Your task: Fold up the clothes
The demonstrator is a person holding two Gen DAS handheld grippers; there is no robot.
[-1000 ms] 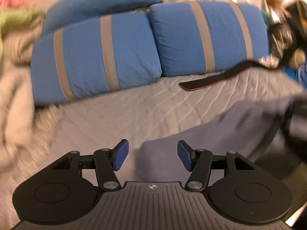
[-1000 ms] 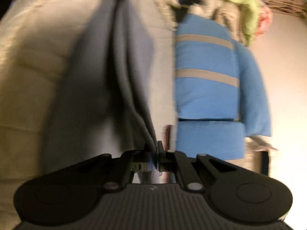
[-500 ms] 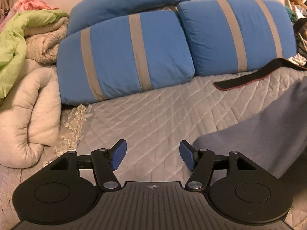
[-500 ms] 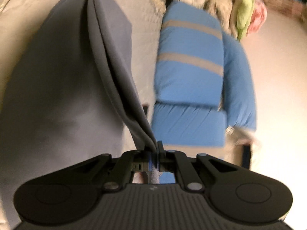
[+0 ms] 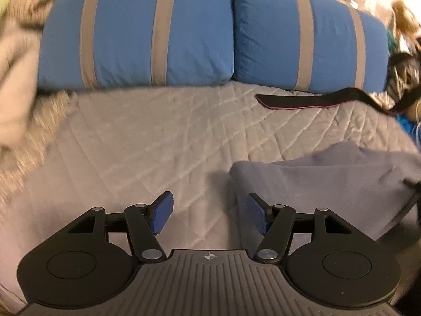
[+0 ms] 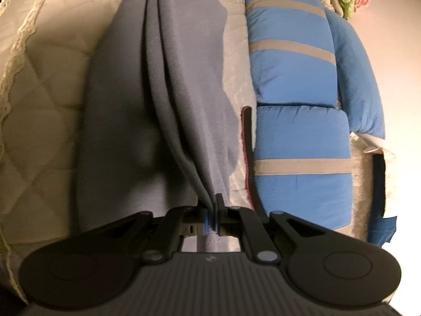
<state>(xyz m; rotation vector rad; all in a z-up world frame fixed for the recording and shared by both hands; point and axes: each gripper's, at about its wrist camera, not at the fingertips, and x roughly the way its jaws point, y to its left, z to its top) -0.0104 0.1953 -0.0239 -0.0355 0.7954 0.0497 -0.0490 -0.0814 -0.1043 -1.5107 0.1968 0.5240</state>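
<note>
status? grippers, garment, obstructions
Left gripper open, empty. Right gripper shut on grey garment. Black strap on bedspread, clear of garment.

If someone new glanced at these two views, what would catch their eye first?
Most likely the two blue pillows with grey stripes propped side by side at the back of the quilted bedspread. Next, the grey garment stretched across the bed, its corner pinched in the shut right hand-held gripper, while the left hand-held gripper hovers open and empty nearby.

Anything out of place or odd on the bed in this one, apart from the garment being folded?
One thing: a black strap with a red edge lies loose on the quilt in front of the right blue pillow, trailing off to the right. It is not clothing being folded. The grey garment itself looks undamaged.
</note>
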